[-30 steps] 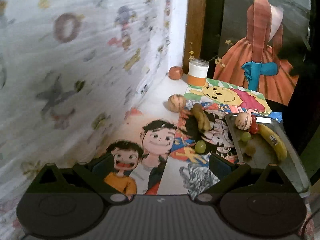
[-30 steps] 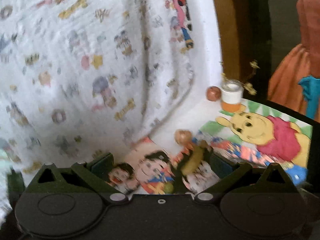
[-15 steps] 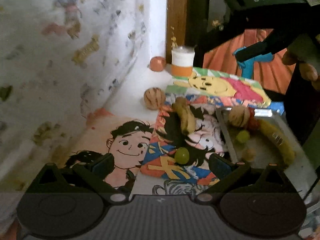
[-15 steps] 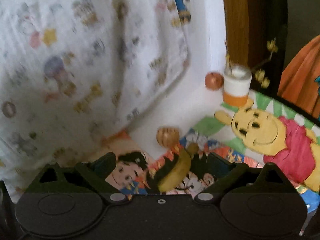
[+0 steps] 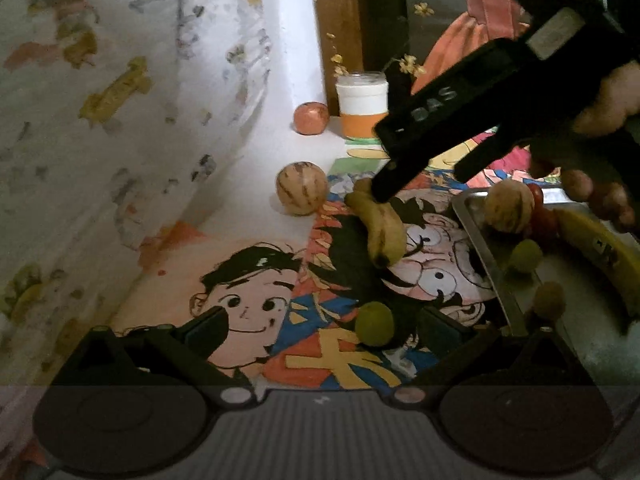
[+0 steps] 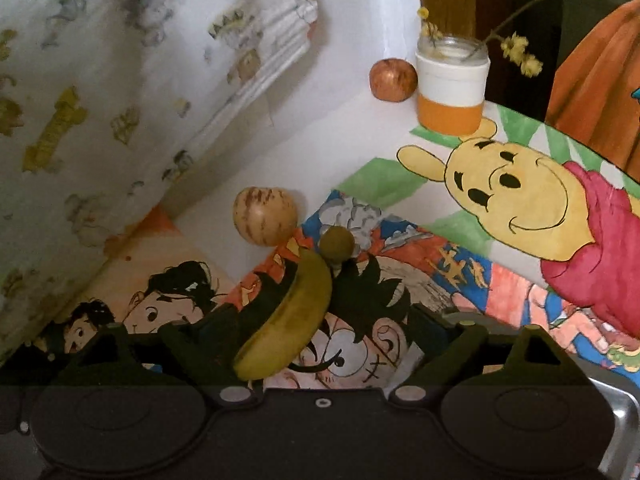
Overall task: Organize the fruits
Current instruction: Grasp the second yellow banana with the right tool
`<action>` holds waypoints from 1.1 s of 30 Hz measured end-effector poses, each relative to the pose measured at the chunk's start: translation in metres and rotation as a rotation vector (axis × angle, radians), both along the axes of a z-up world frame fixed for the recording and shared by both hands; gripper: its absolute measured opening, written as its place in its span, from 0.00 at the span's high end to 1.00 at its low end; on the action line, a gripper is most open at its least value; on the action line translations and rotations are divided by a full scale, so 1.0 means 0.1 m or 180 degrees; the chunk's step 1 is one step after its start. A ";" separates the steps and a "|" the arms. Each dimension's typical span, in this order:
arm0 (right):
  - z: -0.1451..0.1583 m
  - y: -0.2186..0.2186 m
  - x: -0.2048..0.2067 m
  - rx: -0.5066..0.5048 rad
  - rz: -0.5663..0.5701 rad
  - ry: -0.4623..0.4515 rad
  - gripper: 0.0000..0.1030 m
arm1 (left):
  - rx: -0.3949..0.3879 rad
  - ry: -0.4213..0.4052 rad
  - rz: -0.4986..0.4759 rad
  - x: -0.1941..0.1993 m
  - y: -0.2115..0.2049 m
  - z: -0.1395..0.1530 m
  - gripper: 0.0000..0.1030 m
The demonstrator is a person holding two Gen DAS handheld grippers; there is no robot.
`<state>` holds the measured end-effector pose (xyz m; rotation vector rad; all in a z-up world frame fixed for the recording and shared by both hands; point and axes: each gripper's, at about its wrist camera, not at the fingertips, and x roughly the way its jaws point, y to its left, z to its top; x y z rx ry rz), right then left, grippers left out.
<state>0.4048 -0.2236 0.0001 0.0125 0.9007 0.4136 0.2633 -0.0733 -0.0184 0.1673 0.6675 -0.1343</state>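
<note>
- Both grippers were chunky matte black plastic, each with two round discs at the base and a silver screw by each finger.
- Left gripper (image 5: 320, 320) had a ribbed grey panel.
- Right gripper (image 5: 404, 184) showed pale "DAS" lettering and a whitish label.
</note>
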 end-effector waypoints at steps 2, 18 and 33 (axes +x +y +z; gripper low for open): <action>-0.05 0.02 0.02 0.0022 -0.0020 0.0016 0.13 | -0.0043 0.0012 -0.0031 0.03 0.00 -0.02 0.00; -0.30 0.22 0.11 0.0106 -0.0001 0.0079 0.26 | -0.0137 0.0056 -0.0253 0.12 -0.04 -0.13 0.22; -0.31 0.26 0.04 0.0108 -0.0012 -0.0062 0.56 | -0.0101 0.0076 -0.0193 0.08 -0.05 -0.10 0.53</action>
